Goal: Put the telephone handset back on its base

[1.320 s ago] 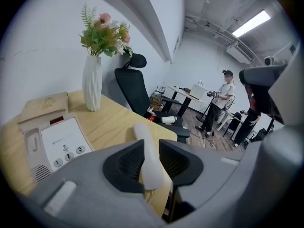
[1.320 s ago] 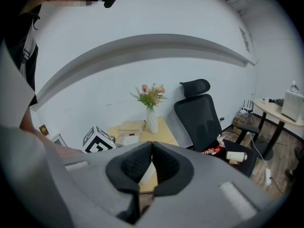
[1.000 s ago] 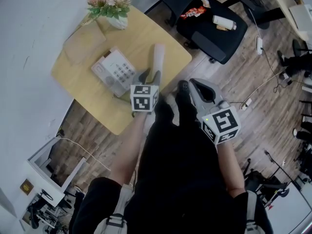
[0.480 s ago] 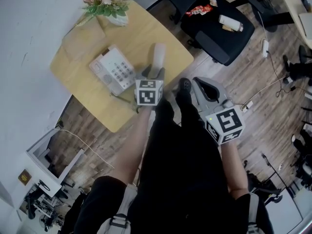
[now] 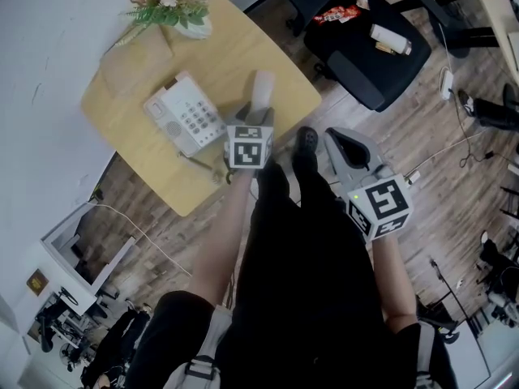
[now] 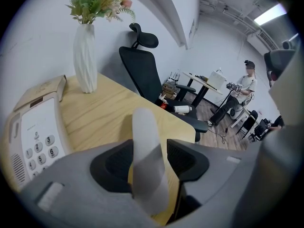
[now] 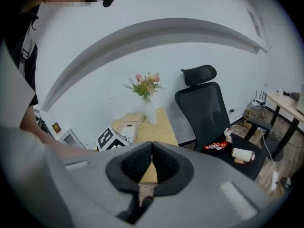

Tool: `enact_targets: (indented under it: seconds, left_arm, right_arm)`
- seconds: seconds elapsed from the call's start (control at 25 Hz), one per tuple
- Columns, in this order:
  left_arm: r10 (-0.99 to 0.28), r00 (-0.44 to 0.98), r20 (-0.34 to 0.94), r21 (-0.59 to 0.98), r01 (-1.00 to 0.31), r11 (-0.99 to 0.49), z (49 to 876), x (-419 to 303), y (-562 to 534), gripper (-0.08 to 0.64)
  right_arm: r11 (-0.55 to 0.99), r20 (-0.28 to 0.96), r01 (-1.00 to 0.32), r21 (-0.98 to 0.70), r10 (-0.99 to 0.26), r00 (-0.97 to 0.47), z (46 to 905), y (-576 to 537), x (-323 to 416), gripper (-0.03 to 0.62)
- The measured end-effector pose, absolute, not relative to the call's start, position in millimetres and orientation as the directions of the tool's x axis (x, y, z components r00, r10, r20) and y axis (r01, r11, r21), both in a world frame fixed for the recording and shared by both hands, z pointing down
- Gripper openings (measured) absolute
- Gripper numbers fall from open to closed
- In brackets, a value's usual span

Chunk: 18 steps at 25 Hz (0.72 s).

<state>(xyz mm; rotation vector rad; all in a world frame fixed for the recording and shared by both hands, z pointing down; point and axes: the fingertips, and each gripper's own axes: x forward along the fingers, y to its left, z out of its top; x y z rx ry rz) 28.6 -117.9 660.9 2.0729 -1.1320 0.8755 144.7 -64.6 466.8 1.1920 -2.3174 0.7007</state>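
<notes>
Left gripper (image 5: pixel 255 118), jaws having just been opening wide, loosely straddles the handset (image 5: pixel 262 87) lying on the table (image 5: pixel 243 47) right of the base (image 5: pixel 182 116); right gripper (image 5: pixel 340 140) is closed, empty.

Before me a pale wooden tabletop (image 5: pixel 243 55) carries a white ribbed vase of pink flowers (image 5: pixel 191 26) at its far corner, with a flat tan pad (image 5: pixel 134 67) just beside it. On the seat of a black office chair (image 5: pixel 357 65) lie a red snack packet (image 5: pixel 339 14) and a white cylindrical bottle (image 5: pixel 391 39).
</notes>
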Motion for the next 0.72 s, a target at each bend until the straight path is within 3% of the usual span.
enact_targets:
  seconds: [0.72]
  left_arm:
    - [-0.450, 0.299, 0.842, 0.091, -0.900, -0.427, 687, 31, -122, 0.212]
  right_arm:
    - [0.531, 0.591, -0.800, -0.279, -0.562, -0.579, 478, -76, 160, 0.005]
